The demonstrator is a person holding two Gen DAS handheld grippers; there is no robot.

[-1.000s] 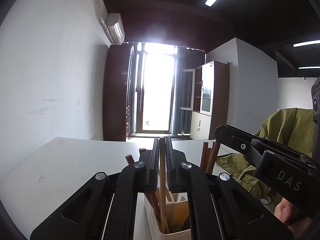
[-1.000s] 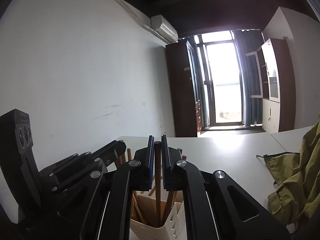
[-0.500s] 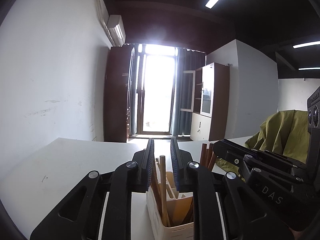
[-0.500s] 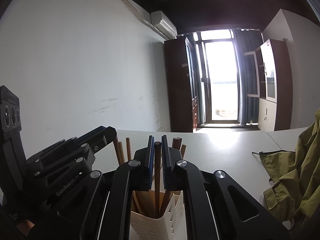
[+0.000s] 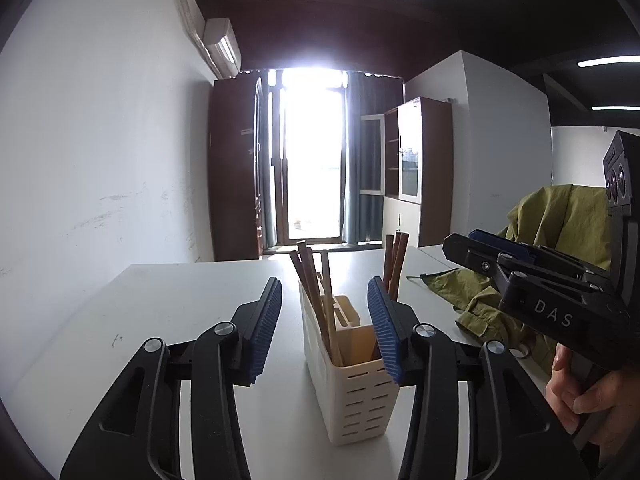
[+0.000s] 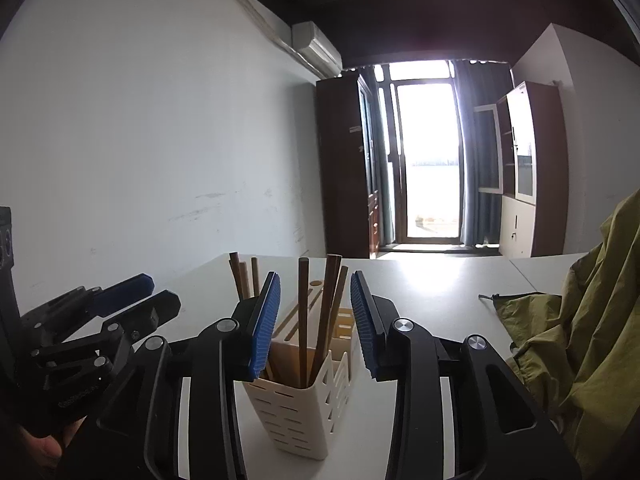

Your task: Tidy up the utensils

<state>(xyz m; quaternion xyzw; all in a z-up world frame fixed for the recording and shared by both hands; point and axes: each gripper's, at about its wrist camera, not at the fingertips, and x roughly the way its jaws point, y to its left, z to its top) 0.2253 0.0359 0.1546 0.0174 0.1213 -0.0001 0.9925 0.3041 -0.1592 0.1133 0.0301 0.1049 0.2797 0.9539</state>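
Note:
A cream slotted utensil holder (image 5: 356,392) stands on the white table (image 5: 168,312) with several wooden chopsticks (image 5: 316,292) upright in it. My left gripper (image 5: 326,328) is open and empty, its blue pads either side of the holder's top. In the right wrist view the same holder (image 6: 300,412) holds brown chopsticks (image 6: 303,312), and my right gripper (image 6: 316,320) is open and empty around them. The right gripper also shows in the left wrist view (image 5: 520,276), and the left gripper shows in the right wrist view (image 6: 100,320).
An olive green jacket (image 6: 580,344) lies on the table to the right of the holder. A white wall (image 5: 100,160) runs along the left. A bright glass door (image 5: 312,160) and brown cabinets (image 5: 420,168) stand at the far end.
Both grippers were shut on a chopstick standing in the holder. Both have opened and let go, and drawn back, leaving the chopsticks in the holder.

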